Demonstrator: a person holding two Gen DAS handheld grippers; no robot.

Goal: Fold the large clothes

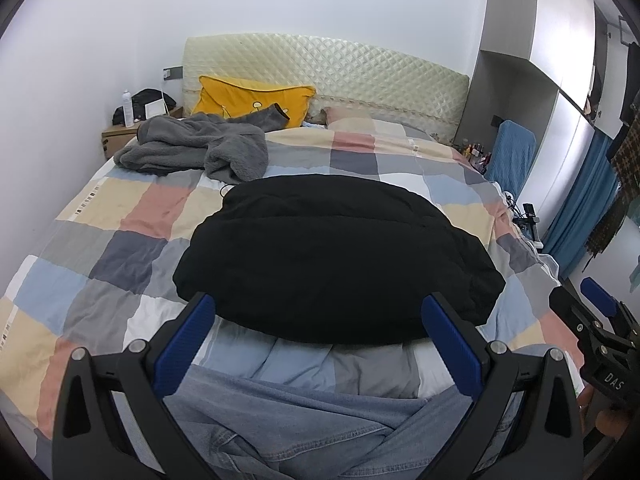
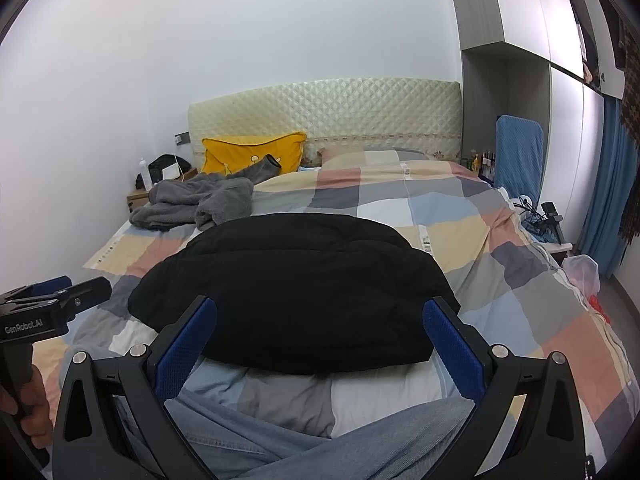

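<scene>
Left gripper (image 1: 318, 320): jaws spread wide, nothing between them. Right gripper (image 2: 320, 322): same, wide and empty. Black padded garment (image 1: 336, 256), folded into a compact bundle, lies on the checked bedspread (image 1: 132, 216) just ahead of both grippers. Blue denim (image 1: 300, 432) lies directly beneath them. Grey fleece garment (image 1: 200, 146) crumpled farther ahead, to the left, near the yellow pillow (image 1: 248, 96).

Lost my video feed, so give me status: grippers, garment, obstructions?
Left gripper open, empty; right gripper open, empty. Black puffy padded jacket lies folded on the checked quilt, untouched. Grey fleece garment heaped beyond, clear of it.
</scene>
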